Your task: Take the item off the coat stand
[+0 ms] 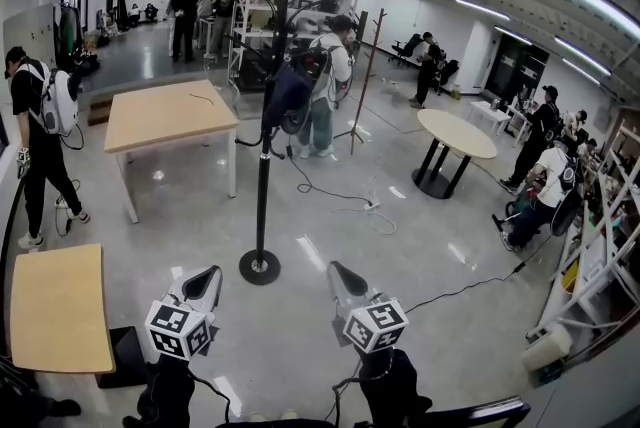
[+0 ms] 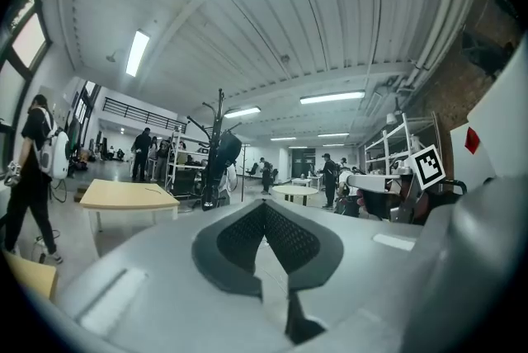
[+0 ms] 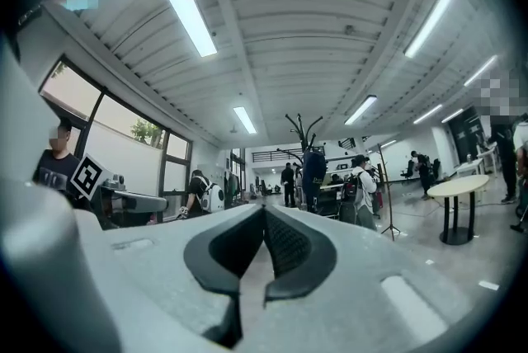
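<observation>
Black metal coat stand (image 1: 263, 151) rises mid-floor in the head view, just one, with its round base planted on the glossy grey floor (image 1: 330, 216). One dark blue hanging item (image 1: 290, 96) is draped high on its right side, touching the pole. Two grippers sit low in the frame, well apart from the stand: the left gripper (image 1: 208, 274) and the right gripper (image 1: 338, 271). Two rectangular pale wooden tables (image 1: 165, 114) are counted here, plus one round beige table (image 1: 456, 133).

Over to the left gripper view: the left gripper (image 2: 264, 204) has its dark ribbed pads pressed together with nothing between them. The stand (image 2: 219, 116) and its dark item (image 2: 228, 149) stand far off. Only one wooden table shows here, and the other gripper's marker cube peeks in at the right.

Now the right gripper view: the right gripper (image 3: 264, 213) is also pressed tight and empty. The stand (image 3: 302, 129) and item (image 3: 313, 166) are distant, and the stand's foot is cut off by the jaws. This view alone shows the tall windows (image 3: 124, 137); the round table (image 3: 459, 186) is here, but no wooden one.
</observation>
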Demonstrator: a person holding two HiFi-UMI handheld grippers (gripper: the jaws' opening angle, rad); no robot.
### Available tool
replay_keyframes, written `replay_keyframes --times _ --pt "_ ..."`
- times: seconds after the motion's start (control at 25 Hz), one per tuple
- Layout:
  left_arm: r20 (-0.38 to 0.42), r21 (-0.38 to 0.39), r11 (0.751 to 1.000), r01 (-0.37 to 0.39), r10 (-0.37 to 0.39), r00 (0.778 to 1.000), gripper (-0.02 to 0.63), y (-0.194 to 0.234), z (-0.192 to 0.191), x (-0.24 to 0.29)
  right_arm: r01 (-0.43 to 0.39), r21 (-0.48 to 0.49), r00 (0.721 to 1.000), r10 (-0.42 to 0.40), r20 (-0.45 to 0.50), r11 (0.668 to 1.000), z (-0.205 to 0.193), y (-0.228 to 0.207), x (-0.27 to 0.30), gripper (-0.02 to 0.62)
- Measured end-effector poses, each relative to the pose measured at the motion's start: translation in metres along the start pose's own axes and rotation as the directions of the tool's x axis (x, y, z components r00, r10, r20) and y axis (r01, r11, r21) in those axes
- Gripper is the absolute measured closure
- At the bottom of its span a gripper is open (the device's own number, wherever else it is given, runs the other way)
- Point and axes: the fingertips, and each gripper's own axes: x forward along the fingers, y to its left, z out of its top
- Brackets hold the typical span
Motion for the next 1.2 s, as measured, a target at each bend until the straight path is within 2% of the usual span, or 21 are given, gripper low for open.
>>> replay_keyframes --times 0.4,0.64,1.2 --pt "0.016 0.006 1.0 0.015 -0.016 1.0 0.603 0.01 0.005 0.007 -0.012 0.003 1.0 0.012 0.025 1.0 0.007 0.011 0.01 0.594" --pt "0.009 0.006 1.0 0.014 -0.014 1.0 0.603 0.02 0.005 0.012 -0.02 0.006 1.0 0.019 0.009 1.0 0.006 0.015 0.022 0.594" --pt "0.021 0.007 1.0 -0.007 0.007 1.0 0.603 0.045 0.015 0.091 -0.047 0.014 0.999 0.047 0.019 0.999 0.004 -0.043 0.084 0.594"
